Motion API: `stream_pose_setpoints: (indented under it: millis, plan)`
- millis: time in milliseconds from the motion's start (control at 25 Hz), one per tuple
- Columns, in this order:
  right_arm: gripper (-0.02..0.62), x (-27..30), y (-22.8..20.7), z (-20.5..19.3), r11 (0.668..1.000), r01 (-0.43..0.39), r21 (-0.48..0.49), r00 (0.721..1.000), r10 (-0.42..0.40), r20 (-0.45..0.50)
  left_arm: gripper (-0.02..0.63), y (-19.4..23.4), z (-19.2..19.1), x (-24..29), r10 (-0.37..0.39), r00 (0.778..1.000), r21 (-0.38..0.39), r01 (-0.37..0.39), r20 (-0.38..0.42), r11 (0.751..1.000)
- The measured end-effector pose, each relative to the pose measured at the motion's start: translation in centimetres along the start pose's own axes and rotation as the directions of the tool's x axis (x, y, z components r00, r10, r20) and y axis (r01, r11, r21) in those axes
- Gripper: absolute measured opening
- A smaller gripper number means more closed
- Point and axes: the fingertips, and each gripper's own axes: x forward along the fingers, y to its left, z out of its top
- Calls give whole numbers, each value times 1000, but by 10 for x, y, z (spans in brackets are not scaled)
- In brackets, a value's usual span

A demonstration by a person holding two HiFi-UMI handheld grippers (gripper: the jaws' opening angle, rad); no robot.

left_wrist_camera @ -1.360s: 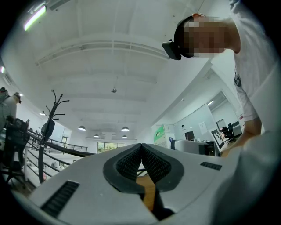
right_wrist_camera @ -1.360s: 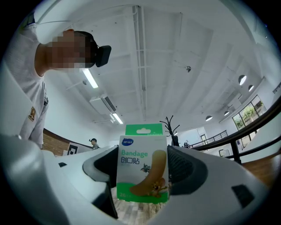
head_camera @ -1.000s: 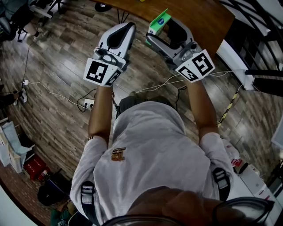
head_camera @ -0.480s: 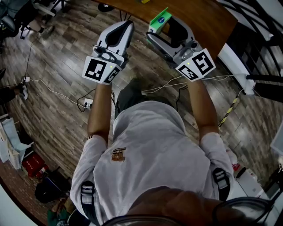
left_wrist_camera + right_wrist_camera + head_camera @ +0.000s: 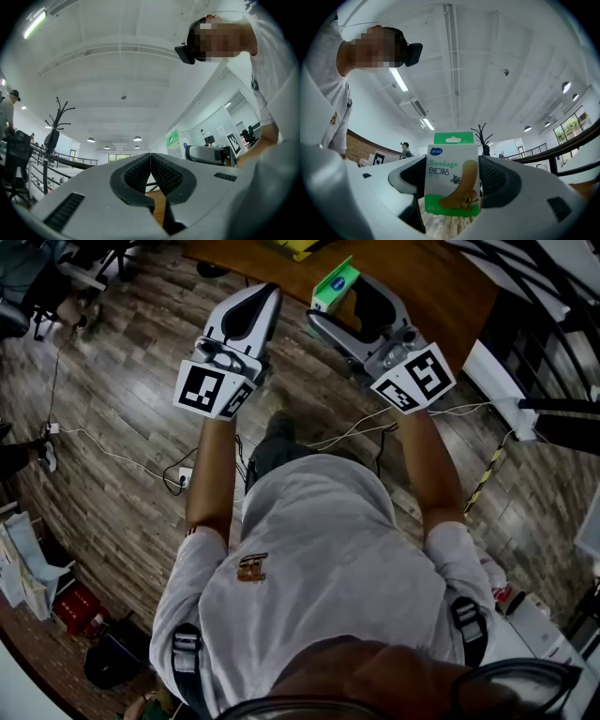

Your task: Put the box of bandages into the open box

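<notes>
Standing on a wood-plank floor (image 5: 122, 512) at the near edge of a brown table (image 5: 441, 277), a person in a grey T-shirt (image 5: 319, 577) holds two grippers out in front. The left gripper (image 5: 150, 161) has its jaws pressed together, with nothing between them. The right gripper (image 5: 451, 190) is clamped on the box of bandages (image 5: 451, 168), a green-and-white carton gripped upright by its two sides and raised over the table's edge. White cables (image 5: 122, 442) trail across the floor.

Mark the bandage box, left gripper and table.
bandage box (image 5: 451, 187), right gripper view, printed front face
left gripper (image 5: 150, 163), left gripper view, where the shut jaw tips meet
table (image 5: 441, 276), head view, bare brown top
</notes>
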Motion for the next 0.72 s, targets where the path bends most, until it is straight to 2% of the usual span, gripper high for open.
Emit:
stream_pose_setpoints:
  millis: [480,720]
  plan:
    - [336,93,-77,-42,999,46,12,999,-46,-18,19,120,-35,46,-37,999,-12,37,-19,999]
    - [336,164,-111,-42,996,91,5,996,-90,-15,19,199,-33,66,-75,997,-23,74,-23,997]
